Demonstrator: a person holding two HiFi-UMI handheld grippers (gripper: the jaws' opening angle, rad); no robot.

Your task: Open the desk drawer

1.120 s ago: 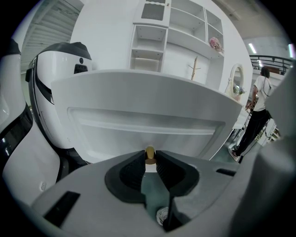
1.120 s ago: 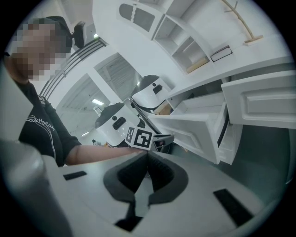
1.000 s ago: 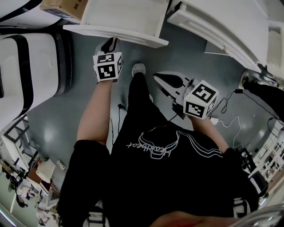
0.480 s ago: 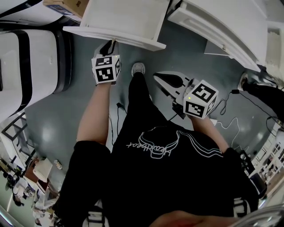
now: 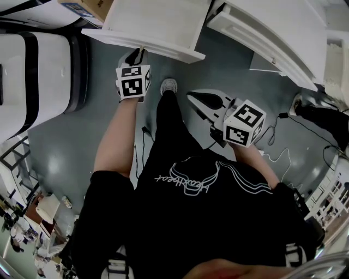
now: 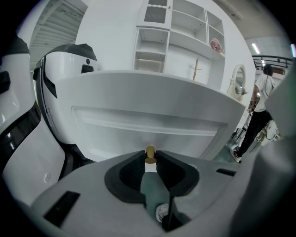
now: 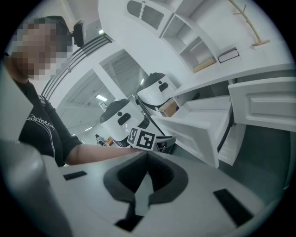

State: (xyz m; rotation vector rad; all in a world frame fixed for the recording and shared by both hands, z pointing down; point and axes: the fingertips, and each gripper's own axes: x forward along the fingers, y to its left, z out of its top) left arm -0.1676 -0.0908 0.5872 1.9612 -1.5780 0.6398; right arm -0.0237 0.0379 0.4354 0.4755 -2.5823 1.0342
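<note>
The left tongs (image 6: 150,159) are closed on the small brass knob (image 6: 150,154) at the middle of the desk drawer (image 6: 148,125) front, with the knob pinched between the two dark pads. From the head view, the drawer (image 5: 152,24) stands pulled out over the grey floor (image 5: 82,141), and the left tongs (image 5: 136,55) reach up to its front edge. The right tongs (image 7: 148,156) are closed on nothing and are held well apart from the drawer, lower right of it in the head view (image 5: 197,97). The right gripper view shows the drawer jutting from under the white table (image 7: 259,74). The black shirt (image 5: 207,218) bears a white script word that seems to read "heartbeat". A cardboard box (image 5: 87,6) with an unreadable label lies beside the drawer. A white rounded shell with black bands (image 5: 32,76) stands close on the left, a shoe (image 5: 169,85) is planted below the drawer, and cables (image 5: 278,155) trail on the floor.
</note>
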